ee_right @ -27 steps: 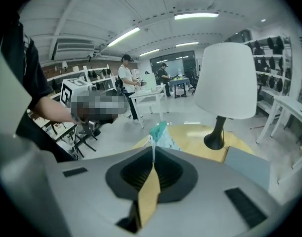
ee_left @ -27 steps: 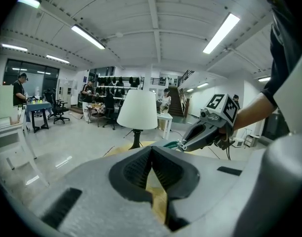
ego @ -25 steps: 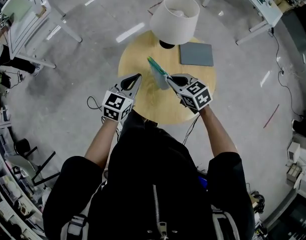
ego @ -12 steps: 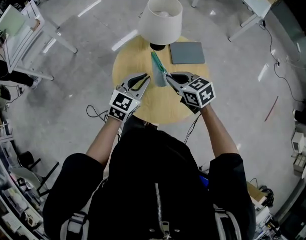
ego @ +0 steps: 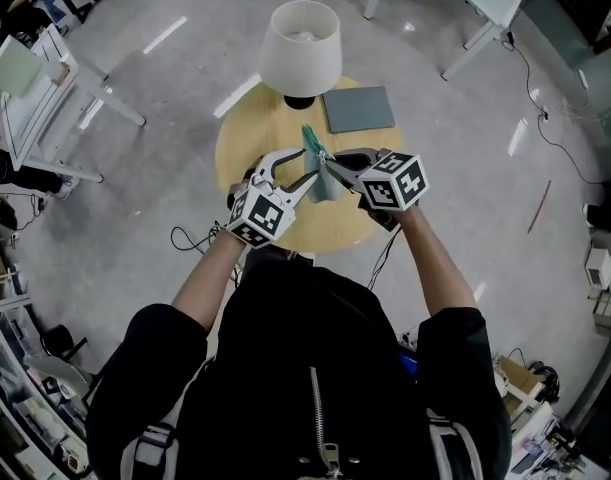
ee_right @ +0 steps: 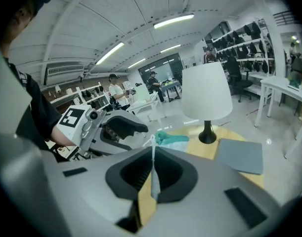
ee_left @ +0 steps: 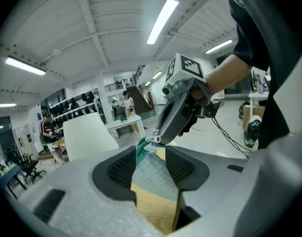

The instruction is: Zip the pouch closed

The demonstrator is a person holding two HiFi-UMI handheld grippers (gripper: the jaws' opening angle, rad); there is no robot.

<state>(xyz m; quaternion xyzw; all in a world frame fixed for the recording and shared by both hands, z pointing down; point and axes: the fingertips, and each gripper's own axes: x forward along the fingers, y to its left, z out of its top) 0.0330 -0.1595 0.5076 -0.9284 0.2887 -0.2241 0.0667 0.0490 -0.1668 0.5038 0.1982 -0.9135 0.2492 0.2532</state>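
Now holds pouch up off round desk in right hand-held gripper, jaws pinched shut on thin edge by teal zipper; hangs edge-on, long axis running away from person; sits right between jaws of left hand-held gripper, just opened wide, pads not touching; left nearer pouch body, pointed slightly down; probably needs closing there before any pull.

So the lamp sits at the far edge of the table, mat just right of it; the pouch hangs over the middle, between left gripper and right gripper.
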